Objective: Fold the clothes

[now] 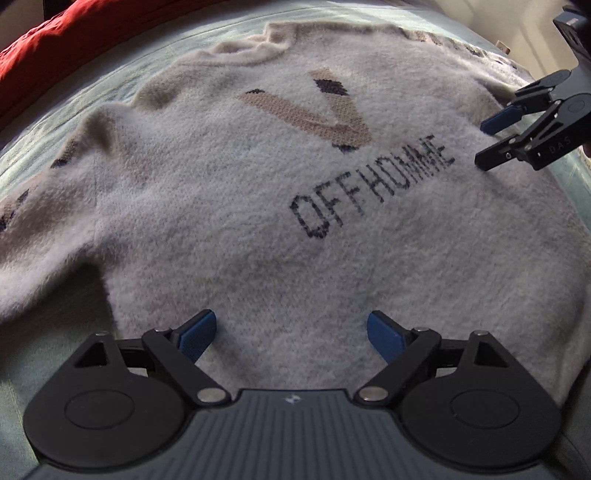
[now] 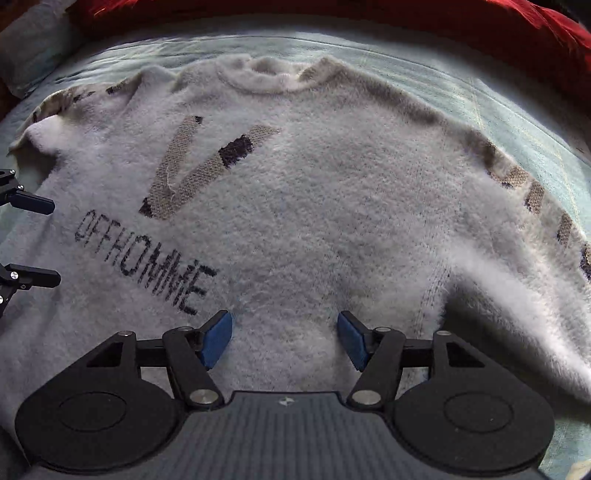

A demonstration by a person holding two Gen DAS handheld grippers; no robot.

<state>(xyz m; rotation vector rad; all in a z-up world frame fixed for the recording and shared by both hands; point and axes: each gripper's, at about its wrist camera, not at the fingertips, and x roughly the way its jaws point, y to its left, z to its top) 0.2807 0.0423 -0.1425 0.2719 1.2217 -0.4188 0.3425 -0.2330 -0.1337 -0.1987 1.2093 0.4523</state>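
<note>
1. Left wrist view: the left gripper (image 1: 291, 334) has its jaws spread wide with nothing pinched. The blue pads hover over the lower body of the sweater (image 1: 258, 229), which lies flat and face up on the sheet (image 1: 122, 74). Open jaws above spread cloth suggest it is between grips, free to choose an edge.
2. Ahead of the jaws and to their right sits the "OFFHOMME" lettering (image 1: 373, 184); beyond that the V motif (image 1: 325, 110) and, farthest off, the collar (image 1: 258, 46). The garment is laid out whole, likely so both sides can be folded evenly.
3. One sleeve (image 1: 40, 236) trails off left of the jaws, extended and not yet folded in.
4. Far right of the jaws, the right gripper (image 1: 491, 142) hangs over the sweater's other flank, also parted and holding nothing.
5. Right wrist view: the right gripper's jaws are likewise spread over bare knit, empty.
6. The other sleeve (image 2: 517, 295) runs down to the right of these jaws; lettering lies to their left.
7. At the left edge the left gripper (image 2: 44, 240) shows as two parted fingers.
8. A red blanket (image 2: 369, 22) lies beyond the collar.
</note>
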